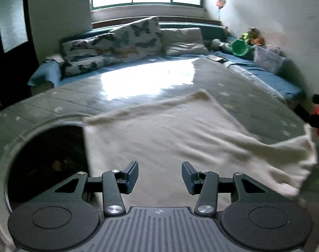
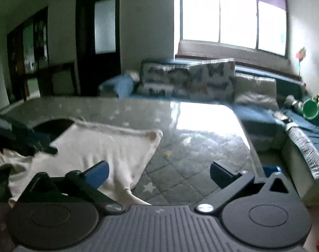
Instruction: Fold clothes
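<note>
A cream-white cloth [image 1: 170,138] lies spread on the grey quilted table surface [image 1: 64,98]; its right end hangs bunched over the table's edge. My left gripper [image 1: 159,177] is open and empty, just above the cloth's near part. In the right wrist view the same cloth [image 2: 100,147] lies left of centre. My right gripper [image 2: 159,174] is wide open and empty, above the cloth's right edge and the quilted cover [image 2: 191,163]. The left gripper's dark body [image 2: 29,140] shows at the left of that view.
A round dark opening [image 1: 46,163] cuts the table surface left of the cloth. Behind is a blue sofa with butterfly cushions [image 1: 117,44], a green bucket [image 1: 240,47] and toys at the right. A dark door [image 2: 98,42] stands at the left.
</note>
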Tool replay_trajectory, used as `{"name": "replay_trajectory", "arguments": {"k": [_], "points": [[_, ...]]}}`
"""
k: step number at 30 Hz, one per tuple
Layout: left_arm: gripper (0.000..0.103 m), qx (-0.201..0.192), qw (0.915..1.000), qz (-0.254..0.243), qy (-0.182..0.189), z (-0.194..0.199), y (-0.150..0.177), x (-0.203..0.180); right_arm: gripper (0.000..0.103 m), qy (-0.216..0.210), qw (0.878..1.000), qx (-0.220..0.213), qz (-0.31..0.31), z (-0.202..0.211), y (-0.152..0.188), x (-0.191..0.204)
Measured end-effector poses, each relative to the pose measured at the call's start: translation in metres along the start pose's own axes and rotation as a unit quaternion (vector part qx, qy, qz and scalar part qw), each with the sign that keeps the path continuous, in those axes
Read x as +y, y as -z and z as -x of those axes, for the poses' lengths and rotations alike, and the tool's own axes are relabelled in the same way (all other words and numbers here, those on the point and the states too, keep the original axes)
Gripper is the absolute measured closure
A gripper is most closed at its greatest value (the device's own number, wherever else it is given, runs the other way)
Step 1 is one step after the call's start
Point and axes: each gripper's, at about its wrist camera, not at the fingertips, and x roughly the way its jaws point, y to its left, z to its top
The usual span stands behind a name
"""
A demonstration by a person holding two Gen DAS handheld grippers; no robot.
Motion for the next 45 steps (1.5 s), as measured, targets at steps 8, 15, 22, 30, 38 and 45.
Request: {"name": "replay_trajectory", "arguments": {"k": [8, 15, 22, 30, 38, 45], "points": [[0.047, 0.000, 0.9990, -0.025, 0.037, 0.013, 0.018, -0.048, 0.000, 0.022, 1.000, -0.015, 0.005, 0.020, 0.014, 0.007], [0.042, -0.002, 0.9963, -0.056, 0.065, 0.020, 0.028, -0.079, 0.005, 0.058, 0.996, 0.050, -0.055, 0.021, 0.044, -0.015], [0.042, 0.014, 0.9927, -0.086, 0.083, 0.013, 0.039, -0.102, 0.021, 0.100, 0.982, 0.090, -0.129, 0.014, 0.059, -0.057], [0.042, 0.032, 0.9905, -0.096, 0.093, 0.010, 0.048, -0.108, 0.032, 0.136, 0.979, 0.118, -0.094, -0.025, 0.063, -0.049], [0.042, 0.042, 0.9885, -0.104, 0.102, 0.007, 0.054, -0.106, 0.065, 0.191, 0.967, 0.125, -0.109, -0.011, 0.075, -0.070], [0.041, 0.045, 0.9867, -0.112, 0.109, 0.008, 0.052, -0.106, 0.064, 0.233, 0.950, 0.120, -0.167, 0.017, 0.090, -0.103]]}}
